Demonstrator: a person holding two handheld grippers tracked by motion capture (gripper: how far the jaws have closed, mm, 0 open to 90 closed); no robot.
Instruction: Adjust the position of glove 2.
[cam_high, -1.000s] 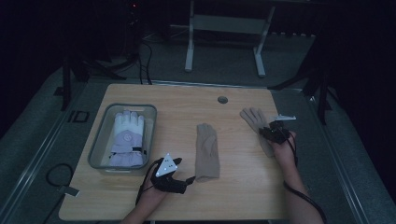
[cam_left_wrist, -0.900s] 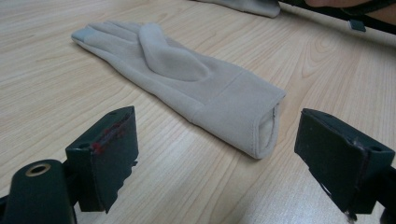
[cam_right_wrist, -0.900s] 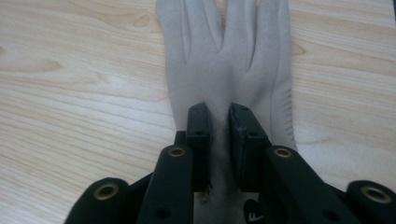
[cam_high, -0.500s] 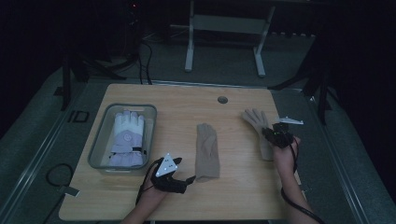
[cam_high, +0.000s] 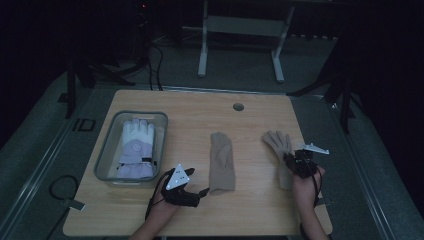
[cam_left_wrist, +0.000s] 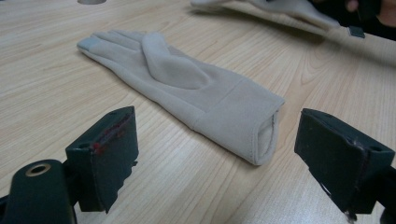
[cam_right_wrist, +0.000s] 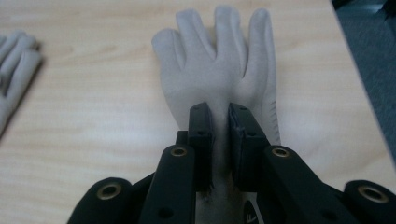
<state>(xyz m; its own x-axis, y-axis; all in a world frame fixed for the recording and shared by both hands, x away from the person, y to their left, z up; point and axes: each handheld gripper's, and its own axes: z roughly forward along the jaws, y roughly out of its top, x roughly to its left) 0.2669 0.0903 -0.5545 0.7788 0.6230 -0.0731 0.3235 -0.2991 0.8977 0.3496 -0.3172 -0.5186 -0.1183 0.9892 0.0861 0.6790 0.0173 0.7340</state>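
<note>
While clamped, seemingly on cloth, right tongs (cam_right_wrist: 220, 116) gripping right glove (cam_right_wrist: 219, 60) at the wrist; left tongs (cam_left_wrist: 233, 154) gaping, facing cuff of middle glove (cam_left_wrist: 187, 88) on table (cam_left_wrist: 42, 84)

black fingers (cam_right_wrist: 201, 140) — brass eyelets, grey plate (cam_high: 178, 178)

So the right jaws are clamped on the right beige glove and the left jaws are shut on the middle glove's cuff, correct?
Not quite. The left gripper is open: in the left gripper view its jaws stand wide, apart from the middle glove's cuff. The right gripper does clamp the right beige glove.
</note>
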